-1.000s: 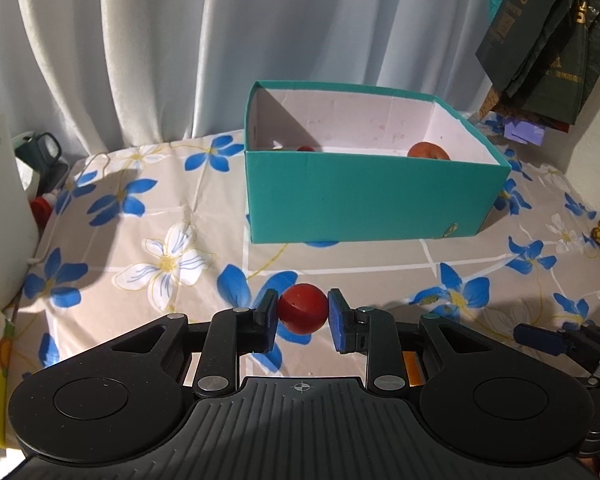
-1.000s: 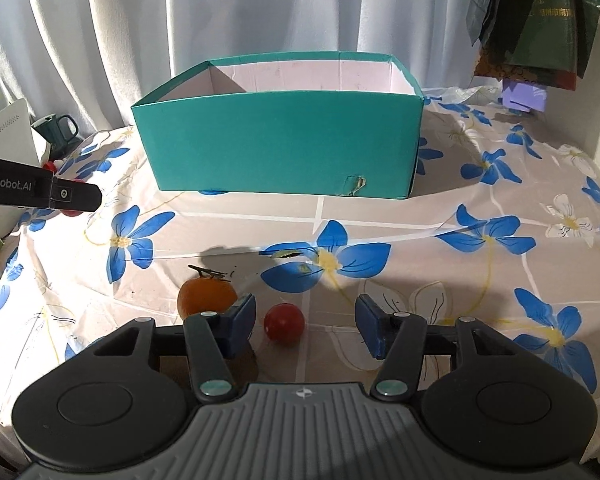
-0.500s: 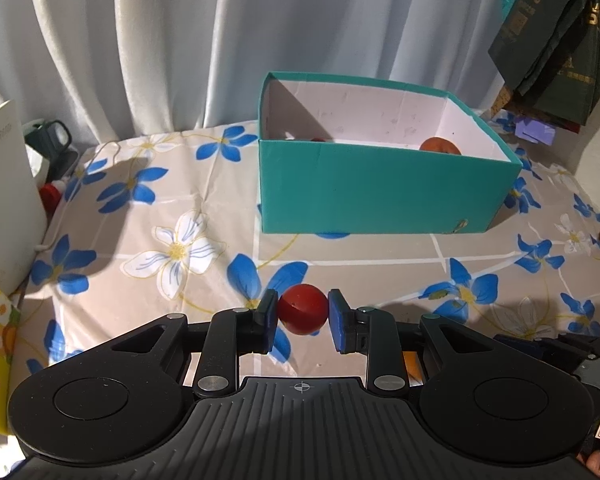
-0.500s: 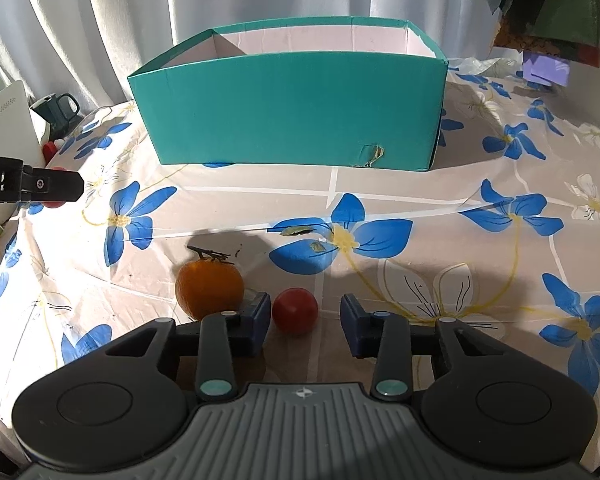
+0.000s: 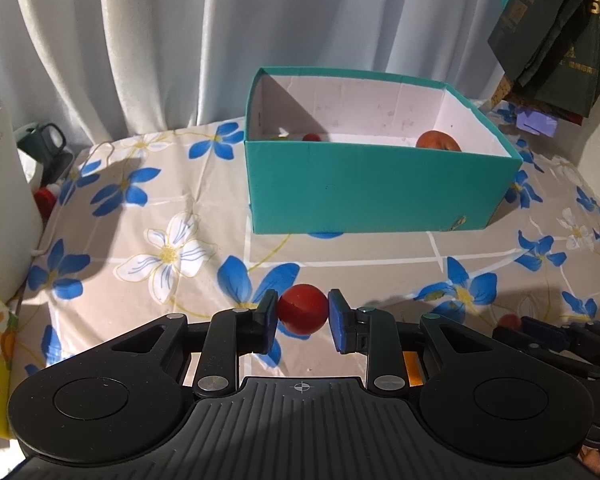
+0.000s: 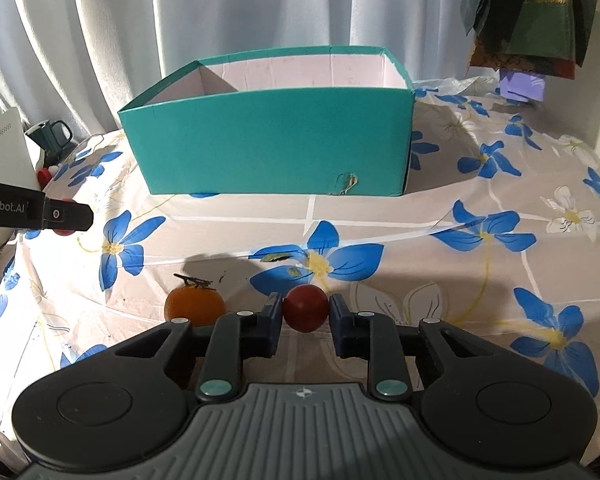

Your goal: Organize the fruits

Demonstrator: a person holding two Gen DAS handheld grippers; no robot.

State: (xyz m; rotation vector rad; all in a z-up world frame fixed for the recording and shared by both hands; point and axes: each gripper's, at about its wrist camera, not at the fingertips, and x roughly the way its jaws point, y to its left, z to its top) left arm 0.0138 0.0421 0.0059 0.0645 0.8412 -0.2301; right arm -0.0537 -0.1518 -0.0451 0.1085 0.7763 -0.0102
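Closing in over the last second, my right gripper [image 6: 305,314] now has its jaws drawn up against a small red fruit [image 6: 305,308] that sat loose between them a moment ago; both pads appear to touch it, though I cannot tell whether it has left the cloth. My left gripper [image 5: 303,316] has kept its own red fruit [image 5: 303,314] clamped between closed pads throughout, carried above the flowered tablecloth [image 5: 172,208], while the teal box [image 5: 376,192] ahead of its jaws has swung slightly rightward in view.

I judge this as the pick-and-carry stage: two fruits are in the jaws and neither is over the box. Next, each gripper needs to rise clear of the near wall, travel forward until the jaws are above the open box, then release. The right one should lift straight up, since an orange fruit with a stem [image 6: 195,306] lies just left of its left jaw, close enough to be nudged.

Counted: two small red fruits in the jaws, one per gripper; one orange fruit on the cloth. Inside the box, beyond the left jaws, I can make out one large reddish fruit [image 5: 437,142] at the right end and one small red one [image 5: 311,137] toward the left. One box, two grippers.
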